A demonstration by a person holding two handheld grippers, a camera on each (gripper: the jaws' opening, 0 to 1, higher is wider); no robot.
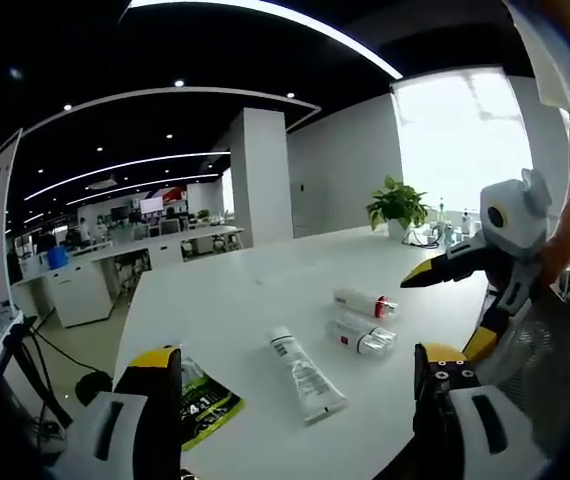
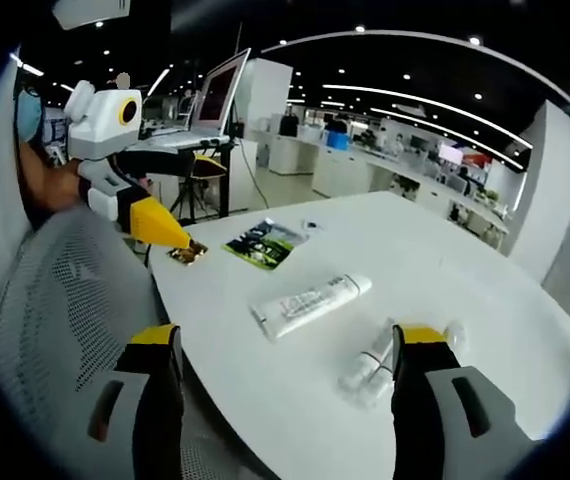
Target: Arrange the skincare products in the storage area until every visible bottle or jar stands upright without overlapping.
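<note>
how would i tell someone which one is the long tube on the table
On the white table, between the green packet near the edge and two small clear bottles, lies the white tube. It is flat and long, with dark print and a crimped end, unlike the stubby, red-marked bottles.

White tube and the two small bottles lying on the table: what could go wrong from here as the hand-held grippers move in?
1. The two small clear bottles lie side by side, close together; gripping one may nudge or roll the other.
2. The white tube lies flat, and its flat crimped end is likely a poor base, so it may topple when stood.
3. In the right gripper view the tube lies fairly near the table's rounded edge; a slip could push it off.
</note>
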